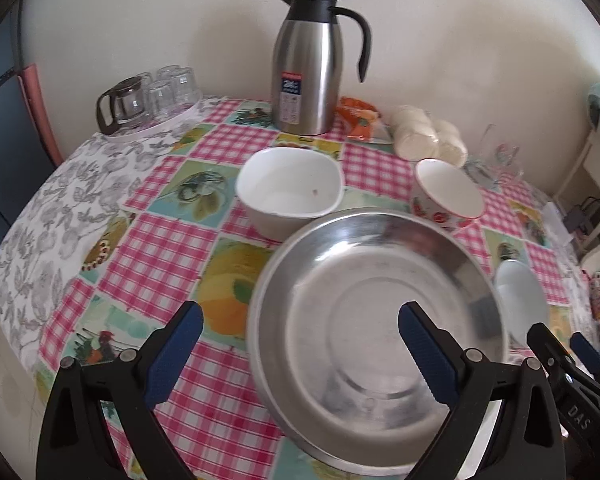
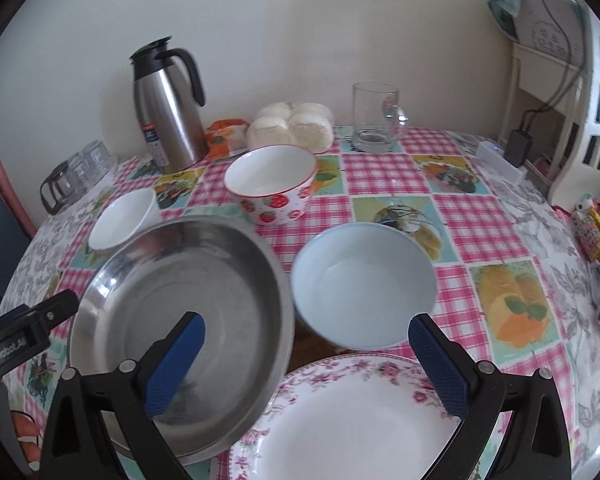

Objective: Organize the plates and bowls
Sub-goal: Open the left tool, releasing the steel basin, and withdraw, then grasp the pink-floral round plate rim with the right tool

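the left gripper (image 1: 300,344) hangs above the table (image 1: 168,248), angled down, its jaws spread wide and gripping nothing; the steel plate (image 1: 376,320) lies under and between its blue pads (image 1: 428,356), the square white bowl (image 1: 290,192) beyond them. the right gripper (image 2: 306,360) hovers likewise, jaws gaping and empty; the floral plate (image 2: 340,428) sits below them, the pale blue bowl (image 2: 364,284) just ahead, the strawberry bowl (image 2: 272,184) farther off.
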The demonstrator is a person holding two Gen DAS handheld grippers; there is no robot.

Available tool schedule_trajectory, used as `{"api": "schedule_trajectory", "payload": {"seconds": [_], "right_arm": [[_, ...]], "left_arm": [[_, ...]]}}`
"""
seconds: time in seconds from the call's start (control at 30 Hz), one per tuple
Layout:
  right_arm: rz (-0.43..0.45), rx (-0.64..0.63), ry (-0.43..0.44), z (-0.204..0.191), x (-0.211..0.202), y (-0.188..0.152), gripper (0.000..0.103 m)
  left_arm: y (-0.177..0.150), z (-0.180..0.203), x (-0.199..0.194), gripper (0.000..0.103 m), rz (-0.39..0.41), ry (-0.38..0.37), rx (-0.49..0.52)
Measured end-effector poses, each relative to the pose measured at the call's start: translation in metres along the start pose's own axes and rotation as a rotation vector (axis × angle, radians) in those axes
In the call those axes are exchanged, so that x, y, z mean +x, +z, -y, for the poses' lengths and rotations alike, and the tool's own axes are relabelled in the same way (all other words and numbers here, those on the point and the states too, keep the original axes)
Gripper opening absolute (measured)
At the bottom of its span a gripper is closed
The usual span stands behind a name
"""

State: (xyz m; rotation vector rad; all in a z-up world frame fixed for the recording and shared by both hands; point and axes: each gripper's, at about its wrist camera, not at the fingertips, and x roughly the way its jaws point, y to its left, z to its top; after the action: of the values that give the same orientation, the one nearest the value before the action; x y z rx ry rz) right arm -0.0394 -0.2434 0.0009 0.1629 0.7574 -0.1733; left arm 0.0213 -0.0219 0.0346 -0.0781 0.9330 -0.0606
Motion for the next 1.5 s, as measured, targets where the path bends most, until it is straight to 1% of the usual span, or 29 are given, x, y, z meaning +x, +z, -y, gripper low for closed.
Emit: {"api": "schedule_trajectory", "payload": {"seconds": [0.1,0.17,0.27,0.4,0.47,0.5,0.57,0.7,0.8,0.83,0.87,0.9,0.97,1.0,1.07,1.2,1.33,1.37,1.4,1.47,1.5], "right_arm": [[0.005,0.045,-0.023,0.016,-0.007,0.0,0.103],[0.011,0.062,-0.037,0.026,-0.012,-0.001,0.103],[0.012,0.1,-0.031,0.042,-0.019,-0.003,0.103],[0.004,0.16,-0.021,0.062,-0.027,-0.008,0.103],[-0.002,0.192,-0.038,0.072,-0.03,-0.012,0.103],[-0.01,0.207,-0.048,0.077,-0.03,-0.015,0.103],[-0.03,0.242,-0.054,0.087,-0.03,-0.021,0.103],[-0.073,0.296,-0.065,0.102,-0.025,-0.03,0.103],[-0.112,0.338,-0.085,0.111,-0.02,-0.037,0.098],[-0.127,0.347,-0.087,0.113,-0.019,-0.038,0.094],[-0.145,0.355,-0.09,0.115,-0.016,-0.041,0.09],[-0.167,0.363,-0.091,0.116,-0.012,-0.043,0.088],[-0.198,0.376,-0.09,0.119,-0.007,-0.047,0.083],[-0.211,0.384,-0.091,0.12,-0.005,-0.049,0.081],[-0.232,0.398,-0.096,0.122,-0.002,-0.052,0.07],[-0.27,0.405,-0.097,0.123,0.004,-0.056,0.062],[-0.303,0.405,-0.093,0.124,0.01,-0.061,0.054],[-0.312,0.407,-0.092,0.124,0.012,-0.063,0.05],[-0.321,0.41,-0.092,0.125,0.014,-0.064,0.048],[-0.342,0.421,-0.087,0.127,0.018,-0.068,0.04],[-0.35,0.425,-0.085,0.128,0.02,-0.069,0.038]], "left_arm": [[-0.002,0.009,-0.007,0.098,-0.017,-0.093,-0.001],[-0.004,0.016,-0.013,0.098,-0.003,-0.171,0.011],[-0.008,0.029,-0.019,0.098,-0.009,-0.238,0.028],[-0.012,0.043,-0.024,0.098,-0.048,-0.331,0.023],[-0.014,0.05,-0.025,0.098,-0.065,-0.342,0.034],[-0.016,0.053,-0.026,0.098,-0.076,-0.339,0.04],[-0.02,0.057,-0.026,0.098,-0.104,-0.365,0.03],[-0.03,0.062,-0.016,0.098,-0.217,-0.483,-0.029],[-0.039,0.068,-0.011,0.097,-0.278,-0.482,-0.024],[-0.042,0.071,-0.009,0.096,-0.294,-0.481,-0.015],[-0.045,0.073,-0.009,0.092,-0.307,-0.487,-0.009],[-0.047,0.075,-0.008,0.085,-0.321,-0.498,-0.006],[-0.053,0.079,-0.007,0.078,-0.352,-0.519,0.008],[-0.057,0.083,-0.006,0.076,-0.37,-0.524,0.02],[-0.063,0.089,-0.004,0.072,-0.397,-0.524,0.047],[-0.077,0.103,0.001,0.064,-0.452,-0.534,0.095],[-0.089,0.112,0.007,0.063,-0.482,-0.494,0.132],[-0.092,0.113,0.009,0.061,-0.49,-0.482,0.138],[-0.093,0.112,0.012,0.057,-0.5,-0.476,0.139],[-0.097,0.111,0.019,0.052,-0.521,-0.464,0.132],[-0.098,0.11,0.022,0.047,-0.528,-0.459,0.127]]}}
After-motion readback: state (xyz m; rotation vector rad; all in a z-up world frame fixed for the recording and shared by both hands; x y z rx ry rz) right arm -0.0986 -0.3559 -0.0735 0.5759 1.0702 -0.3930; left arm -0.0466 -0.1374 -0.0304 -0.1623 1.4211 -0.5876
